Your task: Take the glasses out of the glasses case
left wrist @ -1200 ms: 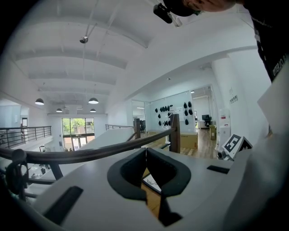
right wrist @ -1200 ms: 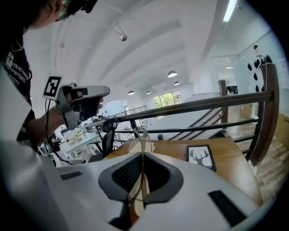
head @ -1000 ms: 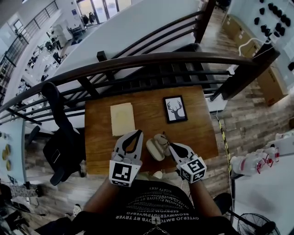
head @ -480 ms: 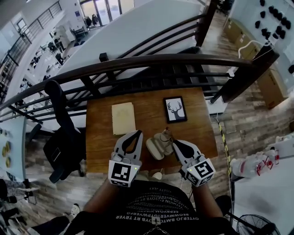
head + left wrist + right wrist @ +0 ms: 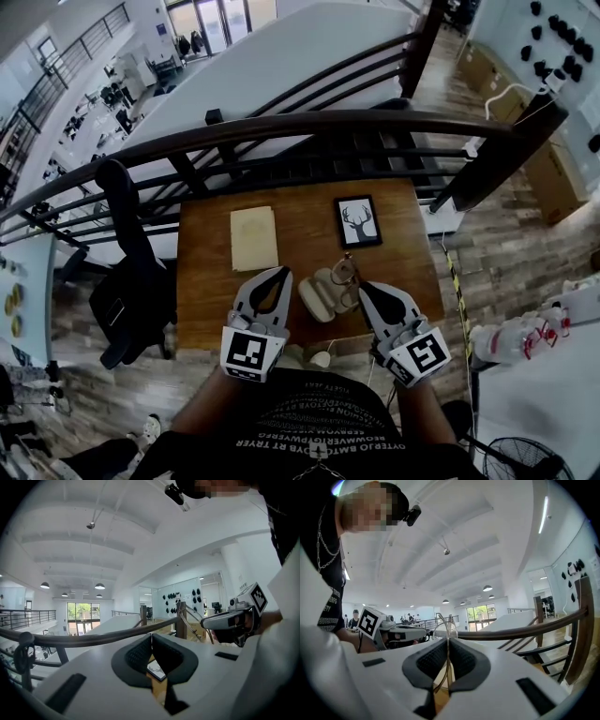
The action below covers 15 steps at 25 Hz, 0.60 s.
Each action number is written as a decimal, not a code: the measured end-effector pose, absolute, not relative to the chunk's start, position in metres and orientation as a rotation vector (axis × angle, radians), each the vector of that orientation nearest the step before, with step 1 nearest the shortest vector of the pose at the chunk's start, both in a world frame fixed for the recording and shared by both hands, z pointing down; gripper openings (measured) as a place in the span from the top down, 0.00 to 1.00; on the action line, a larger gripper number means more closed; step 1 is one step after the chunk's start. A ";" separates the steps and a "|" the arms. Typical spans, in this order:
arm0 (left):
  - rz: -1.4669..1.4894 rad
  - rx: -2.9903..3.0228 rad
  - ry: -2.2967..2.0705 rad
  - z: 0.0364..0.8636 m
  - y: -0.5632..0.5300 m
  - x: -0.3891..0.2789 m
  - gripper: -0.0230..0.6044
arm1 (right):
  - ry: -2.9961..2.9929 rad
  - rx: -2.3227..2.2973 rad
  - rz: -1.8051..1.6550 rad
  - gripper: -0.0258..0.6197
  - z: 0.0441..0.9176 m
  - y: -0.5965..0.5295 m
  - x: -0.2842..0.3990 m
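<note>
In the head view, the open beige glasses case lies on the wooden table near its front edge. My right gripper is just right of the case and shut on thin wire-framed glasses, which hang above the case's right half. The right gripper view shows the glasses pinched upright between the pads of the right gripper. My left gripper hovers just left of the case, shut, with nothing held. In the left gripper view, the left gripper has its tips meeting.
A beige notepad and a framed deer picture lie further back on the table. A dark curved railing runs behind it. A black bag hangs at the table's left side. A small white object sits below the front edge.
My right gripper has lifted up and toward me with the glasses, raising them out of the case. The left gripper has barely shifted.
</note>
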<state>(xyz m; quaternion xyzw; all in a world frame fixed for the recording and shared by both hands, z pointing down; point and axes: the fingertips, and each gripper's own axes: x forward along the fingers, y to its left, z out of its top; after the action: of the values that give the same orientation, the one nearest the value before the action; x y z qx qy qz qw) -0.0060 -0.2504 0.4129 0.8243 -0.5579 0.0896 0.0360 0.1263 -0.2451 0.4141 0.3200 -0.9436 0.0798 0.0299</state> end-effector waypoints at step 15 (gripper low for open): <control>0.312 2.462 -1.738 0.422 -0.228 -0.034 0.92 | -2.942 0.975 0.287 0.92 0.419 -0.234 0.115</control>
<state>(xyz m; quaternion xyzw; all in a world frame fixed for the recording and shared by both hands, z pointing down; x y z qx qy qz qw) -0.0335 -0.2285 0.4223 0.8113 -0.5727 0.1029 0.0560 0.1149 -0.2339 0.4191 0.3134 -0.9450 0.0922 0.0146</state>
